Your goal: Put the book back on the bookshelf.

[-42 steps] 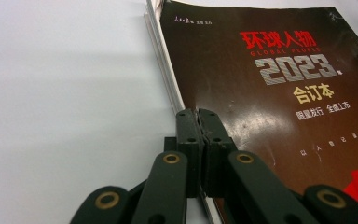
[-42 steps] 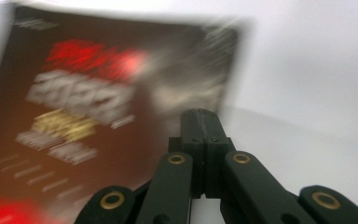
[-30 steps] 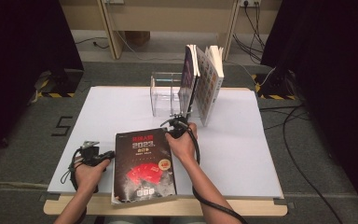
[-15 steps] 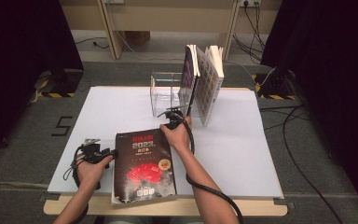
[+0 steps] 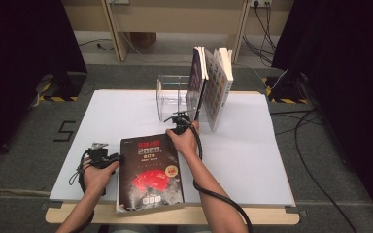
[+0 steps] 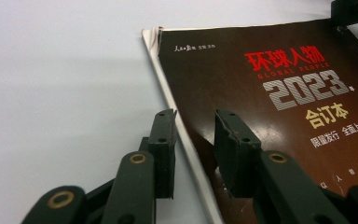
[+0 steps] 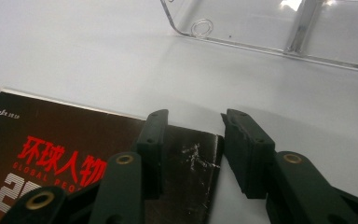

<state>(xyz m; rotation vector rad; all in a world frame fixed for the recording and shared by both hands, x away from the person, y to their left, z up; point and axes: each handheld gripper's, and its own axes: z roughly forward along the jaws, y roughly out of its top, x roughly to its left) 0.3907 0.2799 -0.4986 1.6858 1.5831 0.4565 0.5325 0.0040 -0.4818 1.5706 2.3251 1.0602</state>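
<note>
**A:** While the dark-covered book (image 5: 148,174) lies flat at the near edge of the table (image 5: 252,160), both grippers have closed in on it. The left gripper (image 6: 193,140) sits at the book's left edge, one jaw over the bare table and the other over the cover, spine edge in the gap. Its jaws have just been closing, but they are apart and nothing is pinched yet.

**B:** And the right gripper (image 7: 191,140)?

**A:** At the far right corner of the book, jaws apart, having just been opening. The corner lies between them, unclamped.

**B:** What worries you from here?

**A:** The left side mostly. If those jaws close as they stand, I judge they could catch only the cover or a few top pages rather than the whole block. Lifting then would peel the cover open and leave the rest on the table.

**B:** And on the right?

**A:** A grip on a mere corner is weak. The glossy cover could slip out, or the corner could bend and crease under the book's weight.

**B:** Anything nearby at risk?

**A:** The clear stand (image 5: 172,94) and the upright books (image 5: 209,82) stand just beyond the right hand. A hasty swing upward could knock them over.
</note>
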